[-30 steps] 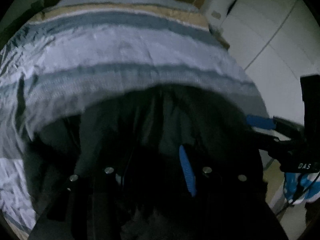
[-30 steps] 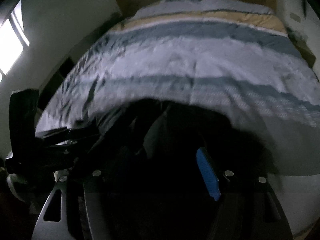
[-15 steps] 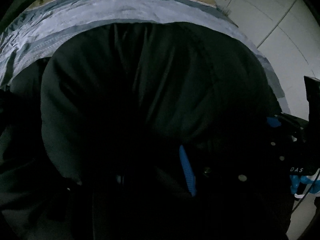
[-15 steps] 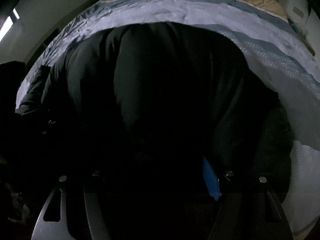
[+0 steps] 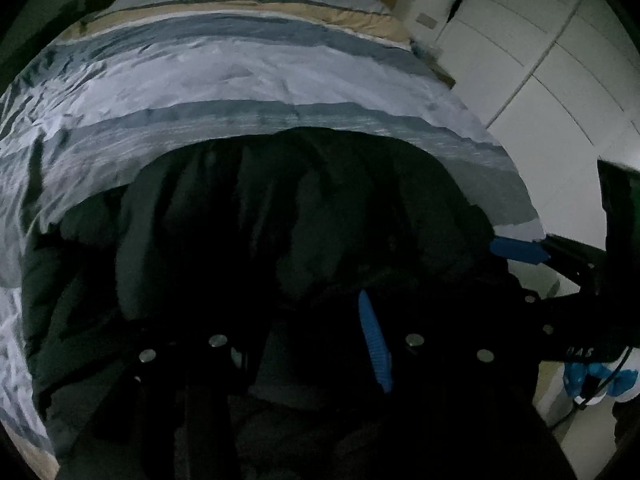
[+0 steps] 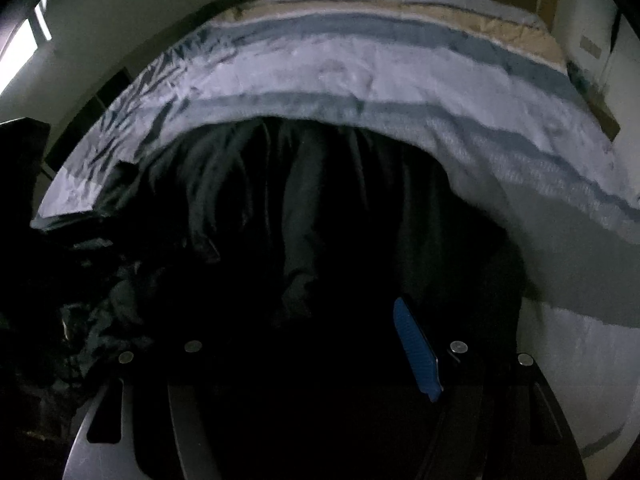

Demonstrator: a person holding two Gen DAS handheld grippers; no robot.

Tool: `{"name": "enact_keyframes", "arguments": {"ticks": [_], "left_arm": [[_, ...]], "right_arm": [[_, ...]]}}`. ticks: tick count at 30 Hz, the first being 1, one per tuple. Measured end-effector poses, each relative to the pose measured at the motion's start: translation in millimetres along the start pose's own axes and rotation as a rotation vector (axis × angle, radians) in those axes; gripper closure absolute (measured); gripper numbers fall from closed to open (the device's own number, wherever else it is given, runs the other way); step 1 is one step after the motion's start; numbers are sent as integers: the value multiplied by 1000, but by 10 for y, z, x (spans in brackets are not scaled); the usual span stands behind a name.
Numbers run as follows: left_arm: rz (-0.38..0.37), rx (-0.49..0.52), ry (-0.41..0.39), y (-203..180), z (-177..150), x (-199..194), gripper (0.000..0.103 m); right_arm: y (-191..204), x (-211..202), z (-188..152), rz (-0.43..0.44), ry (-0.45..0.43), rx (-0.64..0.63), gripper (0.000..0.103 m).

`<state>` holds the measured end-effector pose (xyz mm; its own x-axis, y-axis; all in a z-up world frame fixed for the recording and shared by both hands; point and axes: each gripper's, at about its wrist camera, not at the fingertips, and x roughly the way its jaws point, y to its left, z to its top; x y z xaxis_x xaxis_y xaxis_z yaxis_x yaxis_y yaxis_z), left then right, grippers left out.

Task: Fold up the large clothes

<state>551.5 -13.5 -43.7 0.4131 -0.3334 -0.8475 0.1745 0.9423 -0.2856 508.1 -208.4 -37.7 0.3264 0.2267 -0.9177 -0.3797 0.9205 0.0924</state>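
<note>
Left wrist view: a big dark jacket [image 5: 320, 216] lies on the near end of a striped bed [image 5: 240, 72]. Both the left gripper [image 5: 304, 340] and right gripper [image 6: 320, 352] clamp bunched fabric. It looks soft, bulky, probably slippery; gripping hems seems best.

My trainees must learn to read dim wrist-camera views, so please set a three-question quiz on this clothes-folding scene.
1. Multiple choice: the garment lies on
A. a bedspread
B. a wooden table
C. a tiled floor
2. True or false: the bedspread is plain, with no stripes.
3. Short answer: what colour is the pad that shows in the right wrist view?

Key: 1 A; 2 false, it has grey, white and tan stripes; 3 blue.
</note>
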Motion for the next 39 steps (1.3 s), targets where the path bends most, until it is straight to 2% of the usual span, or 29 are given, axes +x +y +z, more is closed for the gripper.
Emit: {"name": "enact_keyframes", "arguments": {"ticks": [4, 7, 10, 16, 22, 35, 39], "left_arm": [[19, 10, 73, -49, -112, 328, 60], [48, 22, 85, -41, -234, 437, 60], [59, 24, 89, -68, -239, 427, 60], [101, 20, 66, -145, -249, 129, 60], [135, 16, 26, -173, -336, -302, 60], [172, 25, -30, -173, -681, -976, 60], [191, 28, -36, -166, -819, -1130, 60]], "right_arm": [[-11, 285, -66, -37, 56, -1, 33], [-94, 487, -207, -39, 100, 31, 33], [-141, 504, -261, -32, 104, 73, 33], [-87, 332, -223, -56, 97, 74, 33], [27, -13, -270, -62, 64, 91, 33], [156, -658, -690, -44, 15, 166, 32], [168, -817, -817, -50, 10, 175, 28]]}}
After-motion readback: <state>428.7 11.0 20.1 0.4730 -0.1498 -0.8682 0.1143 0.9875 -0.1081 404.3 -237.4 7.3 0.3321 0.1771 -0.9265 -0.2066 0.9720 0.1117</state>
